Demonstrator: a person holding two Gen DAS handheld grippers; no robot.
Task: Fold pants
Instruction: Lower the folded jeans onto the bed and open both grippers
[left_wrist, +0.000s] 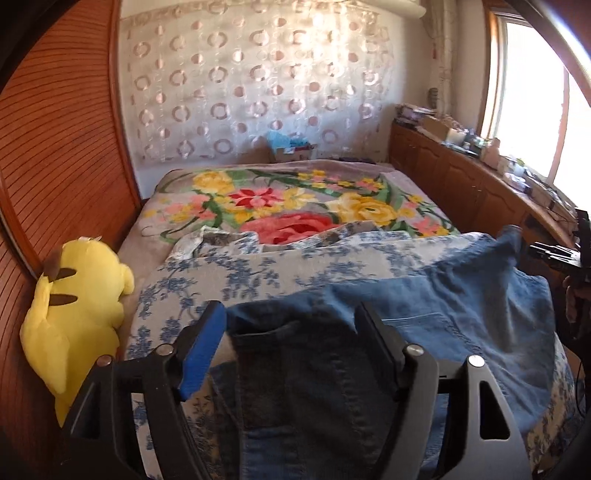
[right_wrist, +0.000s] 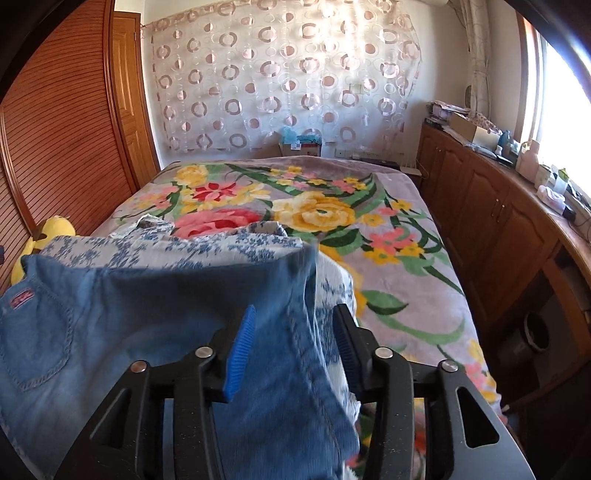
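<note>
I have the blue jeans spread across the near end of the bed, lying on a white cloth with a blue flower print that covers the bright floral blanket beneath.

My left tongs stand wide apart over the darker denim near the waistband — the blue pad on one finger and the black one on the other both sit clear of the fabric between them, so they grip nothing. In the right wrist view my right tongs are also apart, with a raised fold of the jeans running up between the fingers; the cloth passes close by the blue ribbed pad but I see no pinch on it. A back pocket with a small red label lies at the left of that view.

A yellow plush toy leans against the slatted wooden wardrobe beside the bed. Along the window side runs a wooden cabinet — its top surface crowded with boxes and bottles. A curtain with ring patterns hangs on the far wall.
</note>
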